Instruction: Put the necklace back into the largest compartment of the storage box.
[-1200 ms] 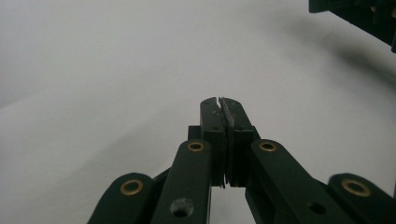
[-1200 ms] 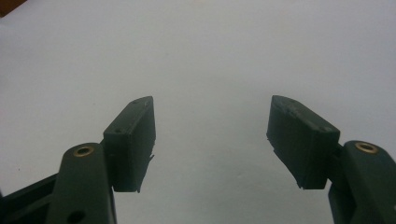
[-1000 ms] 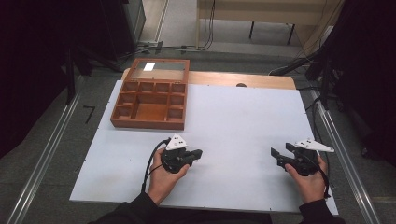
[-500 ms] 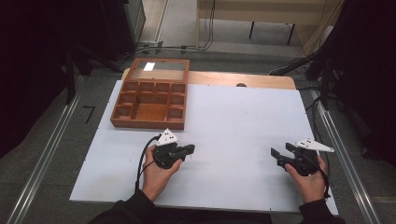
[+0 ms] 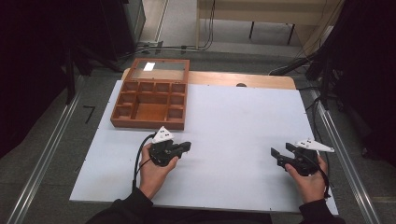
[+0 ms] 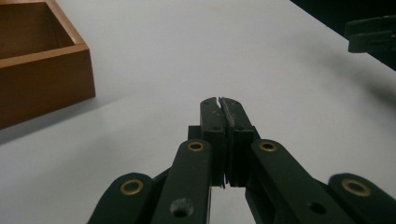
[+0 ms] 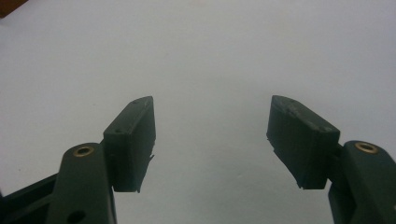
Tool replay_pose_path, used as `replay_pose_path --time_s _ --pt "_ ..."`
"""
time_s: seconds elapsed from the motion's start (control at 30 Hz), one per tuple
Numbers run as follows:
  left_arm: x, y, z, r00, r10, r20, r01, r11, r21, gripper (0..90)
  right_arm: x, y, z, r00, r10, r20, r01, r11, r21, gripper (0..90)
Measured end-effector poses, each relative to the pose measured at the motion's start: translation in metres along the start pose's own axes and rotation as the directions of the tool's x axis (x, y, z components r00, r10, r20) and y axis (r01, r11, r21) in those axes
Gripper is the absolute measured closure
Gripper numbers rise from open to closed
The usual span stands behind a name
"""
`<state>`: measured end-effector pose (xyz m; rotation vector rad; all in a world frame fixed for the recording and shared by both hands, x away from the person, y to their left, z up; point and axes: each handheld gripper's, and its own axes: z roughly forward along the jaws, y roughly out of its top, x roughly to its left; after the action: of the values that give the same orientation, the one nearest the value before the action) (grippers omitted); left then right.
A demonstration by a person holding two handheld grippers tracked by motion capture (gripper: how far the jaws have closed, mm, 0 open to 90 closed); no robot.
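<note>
A brown wooden compartment box (image 5: 150,100) lies open at the table's back left, its glass lid (image 5: 160,71) folded back; the compartments look empty. My left gripper (image 5: 187,146) sits just in front of the box's near right corner, pointing right, jaws pressed together with nothing between them (image 6: 219,103). The box's corner (image 6: 42,70) shows at the left of the left gripper view. My right gripper (image 5: 275,154) rests near the table's front right, pointing left. Its jaws stand wide apart over bare white tabletop (image 7: 212,109).
The white tabletop (image 5: 233,121) stretches between the two grippers. A wooden strip (image 5: 261,80) borders the far edge. Metal rails (image 5: 46,154) run along both sides of the table. Cables and table legs lie on the floor behind.
My left gripper has moved toward the box and swung to point right. The right gripper has stayed in place.
</note>
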<state>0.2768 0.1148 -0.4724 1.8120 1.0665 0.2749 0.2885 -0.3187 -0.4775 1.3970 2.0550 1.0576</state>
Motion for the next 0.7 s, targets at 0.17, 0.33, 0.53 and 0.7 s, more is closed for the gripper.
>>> replay_pose_path --time_s 0.17,0.33,0.53,0.7 --pt "0.004 0.001 -0.002 0.9999 -0.011 -0.012 0.011 0.9999 -0.006 90.0 0.000 0.000 0.000 1.0000 0.000 -0.001 0.000 1.000 0.000 31.0" --pt "0.009 0.003 -0.006 0.9994 -0.024 -0.024 0.023 0.9996 -0.018 90.0 0.000 0.000 0.000 1.0000 0.002 -0.002 -0.002 1.000 0.000 31.0" --pt "0.018 0.005 -0.010 0.9982 -0.039 -0.045 0.038 0.9989 -0.025 90.0 0.000 0.000 0.000 1.0000 0.002 -0.001 -0.002 1.000 0.002 31.0" --pt "0.024 0.008 -0.014 0.9967 -0.050 -0.065 0.047 0.9981 -0.039 90.0 0.000 0.000 0.000 1.0000 0.003 -0.001 -0.003 1.000 0.002 31.0"
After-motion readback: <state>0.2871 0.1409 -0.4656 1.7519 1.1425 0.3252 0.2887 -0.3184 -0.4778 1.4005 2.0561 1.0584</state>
